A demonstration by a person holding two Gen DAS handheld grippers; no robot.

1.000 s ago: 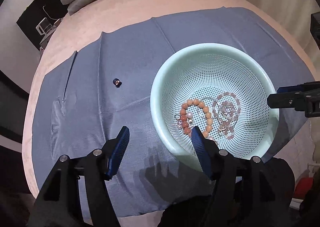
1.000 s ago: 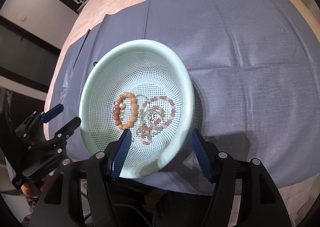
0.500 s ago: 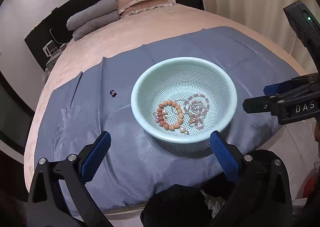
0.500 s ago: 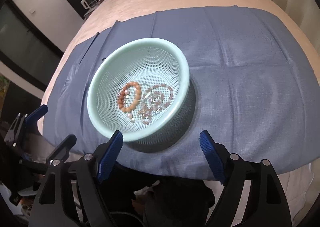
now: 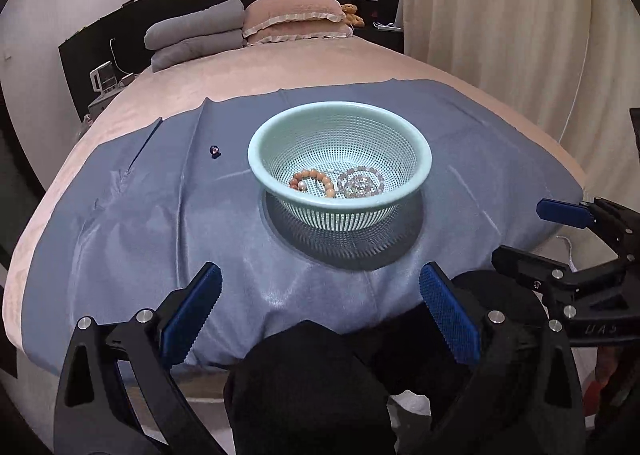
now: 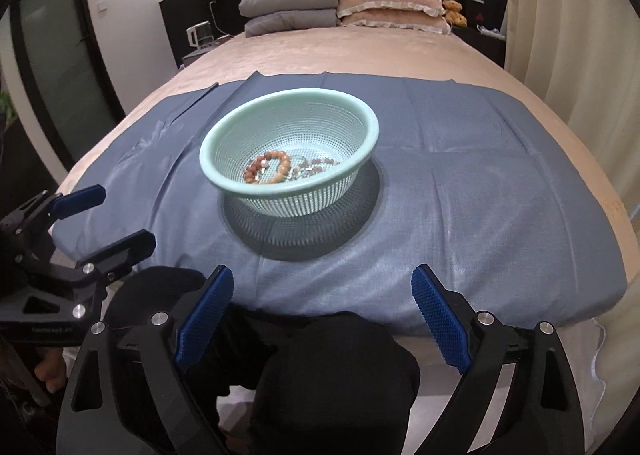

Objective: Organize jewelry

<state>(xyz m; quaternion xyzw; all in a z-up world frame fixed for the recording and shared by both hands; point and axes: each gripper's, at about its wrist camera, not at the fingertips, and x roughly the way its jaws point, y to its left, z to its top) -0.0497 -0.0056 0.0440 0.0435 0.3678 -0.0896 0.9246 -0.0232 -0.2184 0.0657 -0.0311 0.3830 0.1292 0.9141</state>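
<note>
Mint-green perforated basket (image 5: pixel 340 127) upright on blue cloth (image 5: pixel 120 215) over bed (image 5: pixel 280 67), mouth up. Inside — orange bead bracelet (image 5: pixel 314 183) lying flat beside pale bead tangle (image 5: pixel 362 183). Small dark bead (image 5: pixel 215 151) loose on cloth, left of basket. Left gripper (image 5: pixel 320 305) and right gripper (image 6: pixel 322 301) both pulled back past bed edge since second ago — fingers wider apart, nothing held.

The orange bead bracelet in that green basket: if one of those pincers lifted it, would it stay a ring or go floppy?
The orange bead bracelet is separate strung beads, so it would probably sag. The round beads look smooth, perhaps slippery.
</note>
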